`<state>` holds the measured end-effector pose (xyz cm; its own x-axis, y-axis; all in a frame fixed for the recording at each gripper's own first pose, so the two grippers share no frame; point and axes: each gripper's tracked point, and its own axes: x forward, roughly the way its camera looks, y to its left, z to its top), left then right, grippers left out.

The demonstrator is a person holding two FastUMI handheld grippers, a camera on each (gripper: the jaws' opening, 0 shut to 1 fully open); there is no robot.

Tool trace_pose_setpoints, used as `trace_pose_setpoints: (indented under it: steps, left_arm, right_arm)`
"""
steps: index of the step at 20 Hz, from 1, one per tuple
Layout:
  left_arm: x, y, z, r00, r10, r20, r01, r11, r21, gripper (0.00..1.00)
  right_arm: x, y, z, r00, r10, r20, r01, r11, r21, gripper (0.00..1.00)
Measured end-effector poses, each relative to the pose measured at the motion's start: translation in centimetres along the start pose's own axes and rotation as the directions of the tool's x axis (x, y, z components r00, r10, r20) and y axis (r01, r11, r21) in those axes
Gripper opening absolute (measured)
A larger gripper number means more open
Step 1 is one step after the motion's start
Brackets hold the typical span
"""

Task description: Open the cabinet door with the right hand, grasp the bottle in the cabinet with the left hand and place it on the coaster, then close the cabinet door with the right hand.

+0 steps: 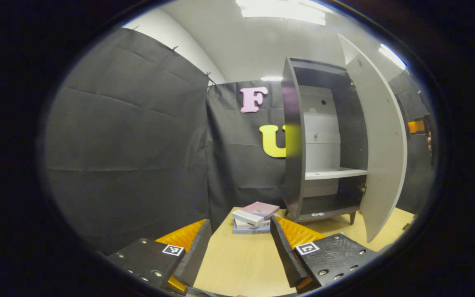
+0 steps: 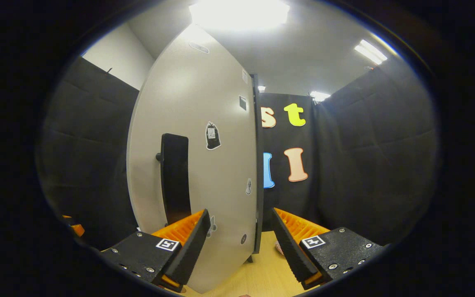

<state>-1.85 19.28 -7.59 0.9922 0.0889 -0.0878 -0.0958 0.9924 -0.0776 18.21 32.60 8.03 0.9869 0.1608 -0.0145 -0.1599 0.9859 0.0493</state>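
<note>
The tall dark-grey cabinet (image 1: 324, 144) with its pale back panel stands open on the light wooden table (image 1: 237, 260), its flat light-grey door (image 1: 382, 156) swung wide to the right in the left gripper view, so the opening step looks done. Inside, the white middle shelf (image 1: 334, 173) and the dark bottom compartment carry no bottle that can be made out; only a small pale mark lies on the cabinet floor, too small to identify. The bottle's place therefore cannot be told from these views, and neither can the coaster's. The left gripper (image 1: 239, 247) hovers over the table with its jaws spread apart and nothing between them, aimed towards a small stack of books (image 1: 255, 218) with a pinkish cover on top that lies just in front of the cabinet's left side. In the right gripper view the right gripper (image 2: 239, 241) is likewise open and empty, close to the outer face of the door (image 2: 204, 165), with the black vertical handle (image 2: 175, 177) just left of its left finger and not between the jaws. Judged from an empty cabinet and an empty left claw, the bottle may already have been moved out, though this is only a guess. What plainly remains is closing the door, for which the right gripper seems well placed.
</note>
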Motion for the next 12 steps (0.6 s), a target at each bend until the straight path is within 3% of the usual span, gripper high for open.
trace_pose_setpoints:
  steps: [6, 7, 8, 11, 12]
  left_arm:
    - [-0.7, 3.2, -0.9, 0.998, 0.057, -0.012, -0.057, 0.998, 0.003, 0.82]
    - [-0.9, 4.0, -1.1, 0.998, 0.065, -0.014, -0.065, 0.998, 0.006, 0.86]
    - [-1.2, 4.8, -1.1, 0.997, 0.072, -0.015, -0.072, 0.997, 0.008, 0.82]
    - [-2.0, 6.4, -0.9, 0.996, 0.091, -0.014, -0.09, 0.996, 0.007, 0.86]
    - [-2.1, 6.8, -0.9, 0.995, 0.095, -0.013, -0.095, 0.995, 0.004, 0.82]
  right_arm:
    - [2.3, 4.2, -1.1, 0.999, 0.052, -0.014, -0.052, 0.999, 0.008, 0.93]
    - [2.7, 4.9, -1.3, 0.998, 0.063, -0.018, -0.063, 0.998, 0.013, 0.93]
    - [3.1, 5.6, -1.4, 0.997, 0.074, -0.021, -0.074, 0.997, 0.016, 0.93]
    - [4.3, 7.8, -1.9, 0.995, 0.096, -0.029, -0.096, 0.995, 0.007, 0.94]
    - [4.5, 8.4, -2.0, 0.995, 0.1, -0.028, -0.1, 0.995, 0.003, 0.94]
